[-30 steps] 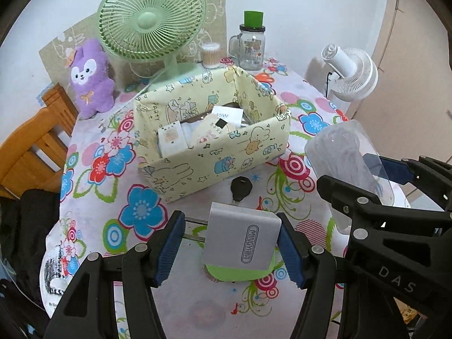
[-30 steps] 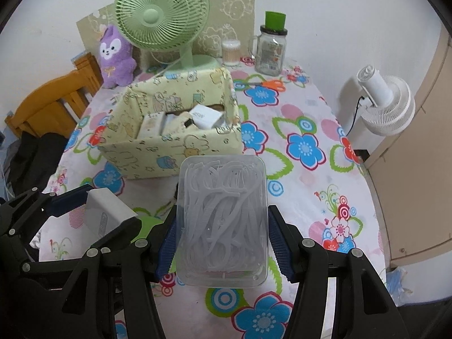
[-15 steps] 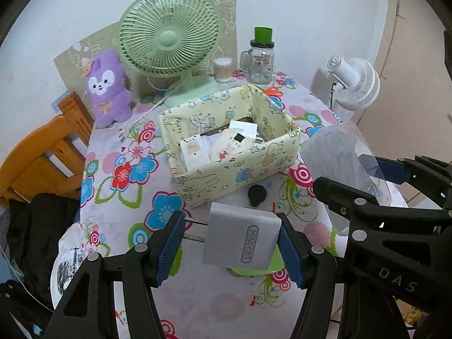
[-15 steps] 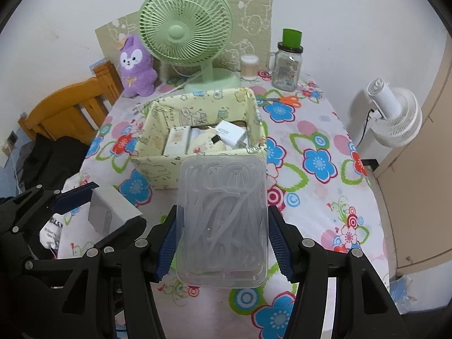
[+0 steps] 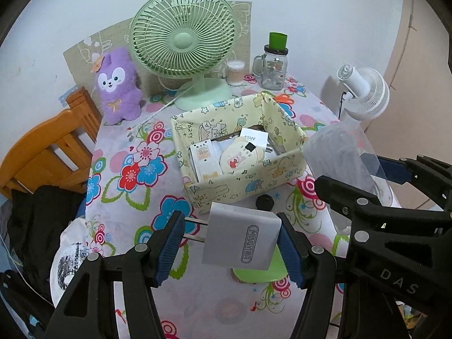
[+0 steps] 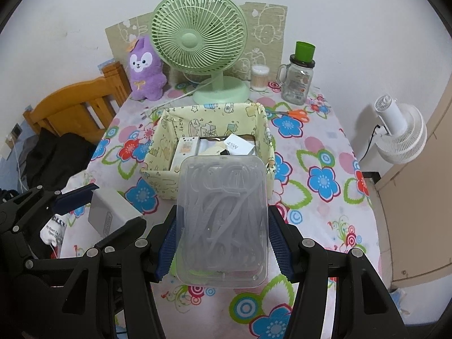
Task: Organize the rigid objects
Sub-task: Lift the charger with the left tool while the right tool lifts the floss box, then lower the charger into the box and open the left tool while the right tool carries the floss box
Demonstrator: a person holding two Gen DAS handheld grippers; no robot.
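Note:
My left gripper point(image 5: 230, 244) is shut on a white charger point(image 5: 243, 240) with two prongs pointing left, held above the floral table. My right gripper point(image 6: 221, 236) is shut on a clear plastic box of floss picks point(image 6: 223, 223), also held above the table. Both are in front of the yellow patterned storage box point(image 5: 243, 180), which holds several small items. The charger also shows in the right wrist view point(image 6: 111, 214), and the clear box in the left wrist view point(image 5: 339, 152). A small black object point(image 5: 265, 201) and a green lid point(image 5: 258, 275) lie on the table.
A green desk fan point(image 6: 197, 39), purple plush point(image 6: 145, 69), cotton swab jar point(image 6: 260, 77) and glass mug jar point(image 6: 299, 75) stand at the back. Orange scissors point(image 6: 293, 113) lie behind the storage box. A wooden chair point(image 6: 76, 107) stands left, a white fan point(image 6: 401, 135) right.
Both grippers have risen and drawn back from the storage box with their objects still held; the box and fan look farther away and more of the table shows.

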